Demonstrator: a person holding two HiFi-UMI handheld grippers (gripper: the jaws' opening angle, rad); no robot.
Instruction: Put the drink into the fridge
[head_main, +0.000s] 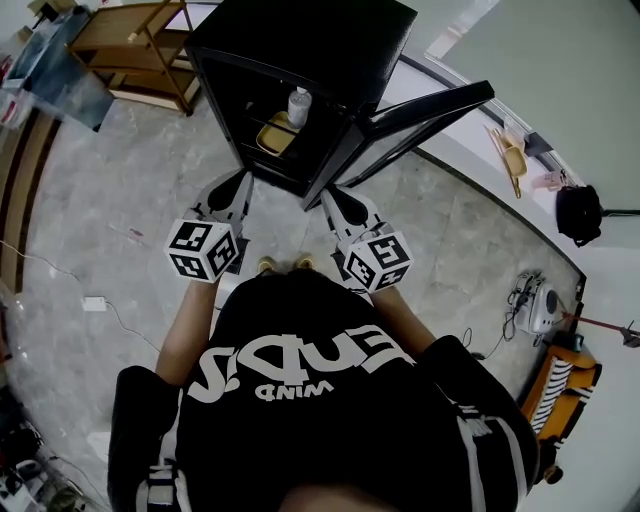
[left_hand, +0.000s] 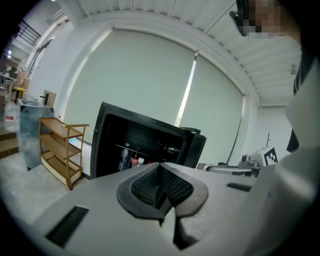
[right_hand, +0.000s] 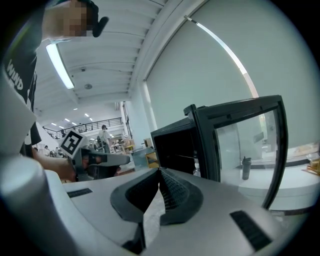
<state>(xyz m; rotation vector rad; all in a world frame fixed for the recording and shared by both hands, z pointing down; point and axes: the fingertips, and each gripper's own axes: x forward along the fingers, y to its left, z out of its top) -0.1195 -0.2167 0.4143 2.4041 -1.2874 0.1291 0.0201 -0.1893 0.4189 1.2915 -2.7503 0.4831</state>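
Fridge (head_main: 330, 40): we see glossy black casing, glass door (right_hand: 245, 150).
Floor (head_main: 100, 220): polished, marbled stone.
Shelf (head_main: 115, 32): bare pale wood.
Left gripper (left_hand: 160, 175): matt grey plastic, ribbed black pads (left_hand: 176, 187).
Drink (head_main: 298, 105): we'd guess clear plastic.

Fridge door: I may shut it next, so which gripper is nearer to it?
Right. The right gripper sits just below the open fridge door, near its hinge edge; the left gripper is further left, at the far side of the fridge.

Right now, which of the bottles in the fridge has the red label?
The middle bottle of the three in the left gripper view: a clear bottle stands left of it, a white-capped one right.
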